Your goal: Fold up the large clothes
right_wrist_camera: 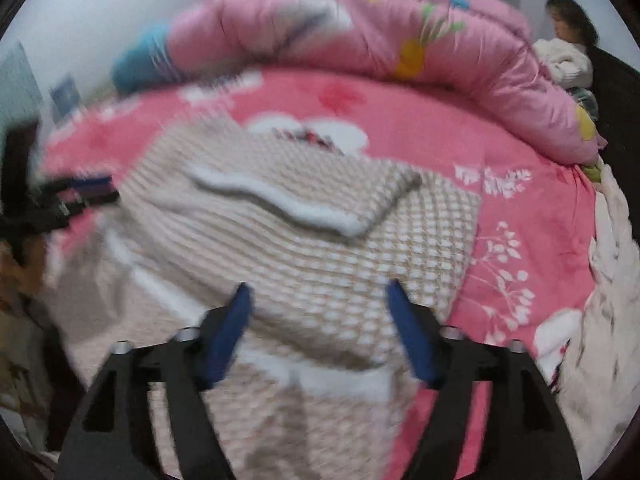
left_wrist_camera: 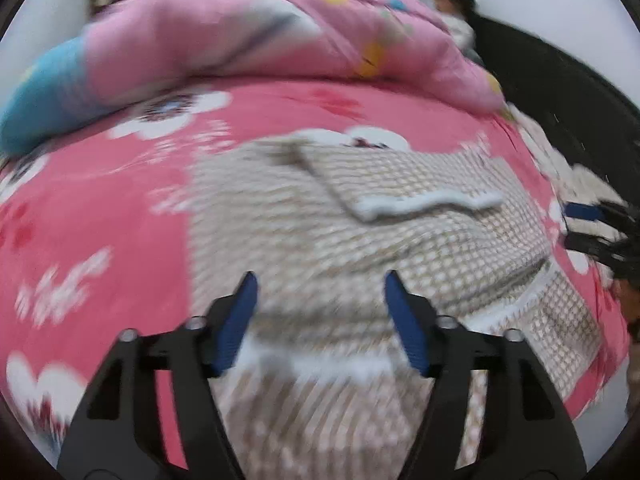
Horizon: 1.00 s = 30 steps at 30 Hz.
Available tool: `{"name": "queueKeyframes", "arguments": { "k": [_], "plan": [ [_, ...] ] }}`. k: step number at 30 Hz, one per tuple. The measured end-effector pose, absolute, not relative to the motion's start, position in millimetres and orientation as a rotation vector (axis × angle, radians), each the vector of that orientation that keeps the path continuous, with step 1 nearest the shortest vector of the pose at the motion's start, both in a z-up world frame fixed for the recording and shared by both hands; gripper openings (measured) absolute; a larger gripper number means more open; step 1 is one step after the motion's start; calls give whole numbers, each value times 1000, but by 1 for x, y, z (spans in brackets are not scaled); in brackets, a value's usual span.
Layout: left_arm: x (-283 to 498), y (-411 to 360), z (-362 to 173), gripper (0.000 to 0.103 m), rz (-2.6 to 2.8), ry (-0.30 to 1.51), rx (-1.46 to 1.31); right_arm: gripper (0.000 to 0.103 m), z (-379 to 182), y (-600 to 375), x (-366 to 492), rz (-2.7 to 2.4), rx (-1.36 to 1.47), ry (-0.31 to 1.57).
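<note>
A beige checked garment (left_wrist_camera: 352, 248) with white trim lies spread on the pink floral bed; it also shows in the right wrist view (right_wrist_camera: 304, 248). One sleeve with a white cuff (left_wrist_camera: 424, 202) is folded across its body, seen also in the right wrist view (right_wrist_camera: 280, 200). My left gripper (left_wrist_camera: 320, 280) is open and empty, hovering over the garment's near part. My right gripper (right_wrist_camera: 318, 288) is open and empty above the garment's near edge. Each gripper shows at the edge of the other's view: the right one (left_wrist_camera: 592, 224) and the left one (right_wrist_camera: 76, 196). Both views are motion-blurred.
A rolled pink quilt (left_wrist_camera: 280, 36) with a blue end lies along the far side of the bed (left_wrist_camera: 100, 208), also in the right wrist view (right_wrist_camera: 380, 32). A person (right_wrist_camera: 568, 28) sits at the far right. White fabric (right_wrist_camera: 608, 280) hangs at the bed's right edge.
</note>
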State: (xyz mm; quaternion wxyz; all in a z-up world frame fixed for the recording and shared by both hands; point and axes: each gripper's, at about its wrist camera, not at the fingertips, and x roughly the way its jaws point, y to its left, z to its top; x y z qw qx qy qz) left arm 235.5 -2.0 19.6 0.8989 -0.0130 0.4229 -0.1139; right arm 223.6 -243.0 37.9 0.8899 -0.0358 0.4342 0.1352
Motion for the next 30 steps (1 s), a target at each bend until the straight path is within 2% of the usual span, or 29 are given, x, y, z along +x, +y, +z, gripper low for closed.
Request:
{"name": "queueKeyframes", "arguments": {
  "k": [3,6,11,12,15,18,19,22,24,26,30],
  "plan": [
    [198,16,15,77,-141,870,-70,85,38,-225,200,341,2,859],
    [168,28,-2,78,-82,895,-104,87,18,-203,180,401,45,881],
    [132,37,-28,78,-59,921,-165,90,-58,-172,170,292,-79,1018],
    [130,35,-31,78,-60,920,-168,91,-64,-173,168,286,-63,989],
    [129,37,-30,78,-57,898,-165,91,-51,-174,166,262,-42,1001],
    [134,37,-22,77,-54,847,-159,91,-30,-172,156,307,-24,923],
    [137,36,-21,75,-54,836,-160,91,-30,-169,156,321,-34,912],
    [150,38,-24,60,-69,844,-181,92,-56,-161,165,314,-76,992],
    [160,39,-30,44,-84,863,-192,94,-62,-168,168,328,-1,994],
    [171,41,-36,39,-100,883,-205,94,-60,-171,168,343,19,996],
    [185,42,-43,37,-125,916,-201,94,-61,-172,167,349,3,987]
  ]
}}
